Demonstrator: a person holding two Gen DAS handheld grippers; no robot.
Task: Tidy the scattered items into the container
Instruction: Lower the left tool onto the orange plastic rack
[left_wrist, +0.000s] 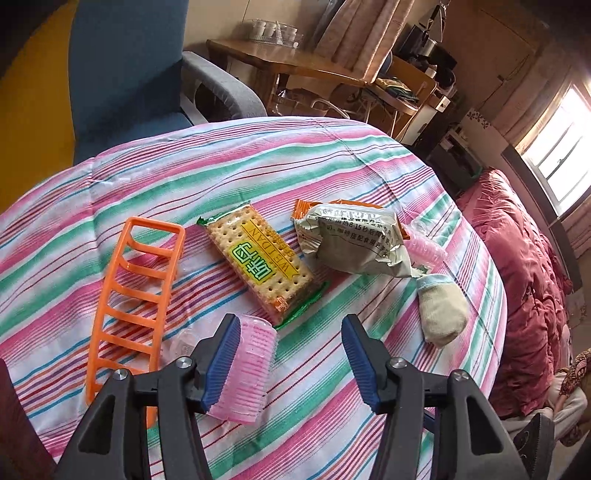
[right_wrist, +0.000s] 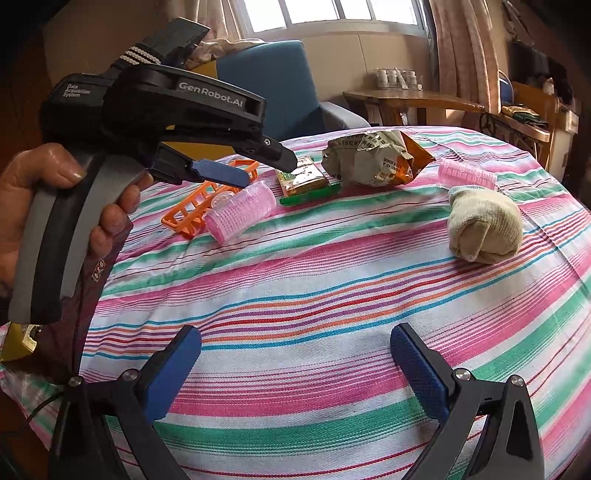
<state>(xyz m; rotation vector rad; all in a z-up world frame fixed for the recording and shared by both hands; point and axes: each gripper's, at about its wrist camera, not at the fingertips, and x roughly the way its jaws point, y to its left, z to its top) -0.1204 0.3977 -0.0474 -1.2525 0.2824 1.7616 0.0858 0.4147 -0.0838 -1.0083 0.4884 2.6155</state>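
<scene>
On the striped cloth, a pink hair roller (left_wrist: 243, 369) (right_wrist: 240, 212) lies against the inner pad of the left finger of my left gripper (left_wrist: 291, 325) (right_wrist: 264, 171). That gripper's jaws stand wide open, with the right pad well clear of the roller. An orange plastic rack (left_wrist: 129, 295) (right_wrist: 188, 212) lies flat to its left. Beyond are a cracker pack (left_wrist: 258, 258) (right_wrist: 303, 177), a crumpled snack bag (left_wrist: 354, 240) (right_wrist: 369, 158), a second pink roller (left_wrist: 424, 247) (right_wrist: 467, 176) and a rolled beige sock (left_wrist: 441, 310) (right_wrist: 484, 229). My right gripper (right_wrist: 295, 336) hovers open over bare cloth, holding nothing.
The striped cloth (right_wrist: 314, 295) covers a rounded table that drops off on all sides. A blue armchair (left_wrist: 125, 74) stands behind it, a wooden side table (left_wrist: 280, 62) further back, and a red bedspread (left_wrist: 524, 277) to the right. A person's hand (right_wrist: 37, 192) grips the left gripper's handle.
</scene>
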